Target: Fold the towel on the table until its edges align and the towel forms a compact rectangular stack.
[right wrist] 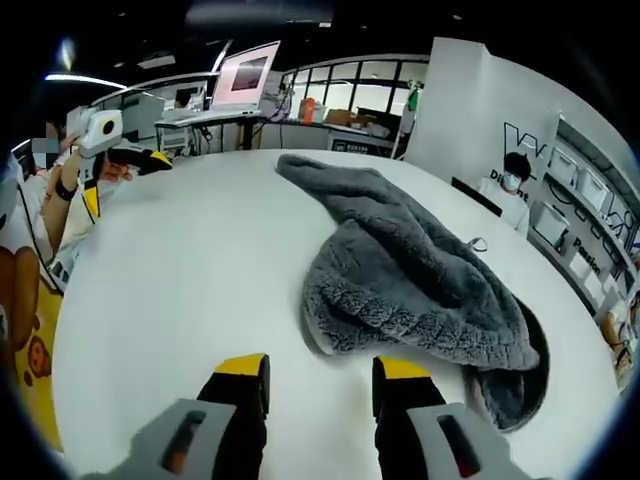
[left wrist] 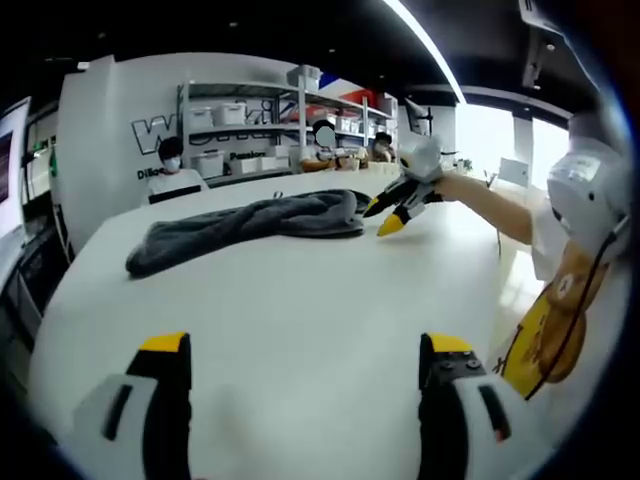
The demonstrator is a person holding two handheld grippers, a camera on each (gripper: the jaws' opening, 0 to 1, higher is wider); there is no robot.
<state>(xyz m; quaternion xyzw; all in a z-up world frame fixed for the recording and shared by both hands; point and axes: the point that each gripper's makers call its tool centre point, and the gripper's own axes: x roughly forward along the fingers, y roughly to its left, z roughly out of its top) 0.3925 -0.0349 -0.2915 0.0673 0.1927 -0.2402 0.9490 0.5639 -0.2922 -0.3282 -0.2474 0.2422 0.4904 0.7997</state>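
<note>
Ahead of the parted, empty right gripper (right wrist: 318, 385), a fluffy grey towel (right wrist: 420, 280) lies crumpled on the smooth white table (right wrist: 180, 270); left gripper (left wrist: 305, 365) gapes wide, shelving (left wrist: 250, 125) beyond.

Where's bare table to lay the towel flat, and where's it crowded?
Biggest free patch: the white table between the left gripper and the crumpled towel. In the right gripper view, bare table also runs from the towel across to the person's side. Crowded: right at the right gripper, whose open jaws sit at the towel's near edge.
</note>
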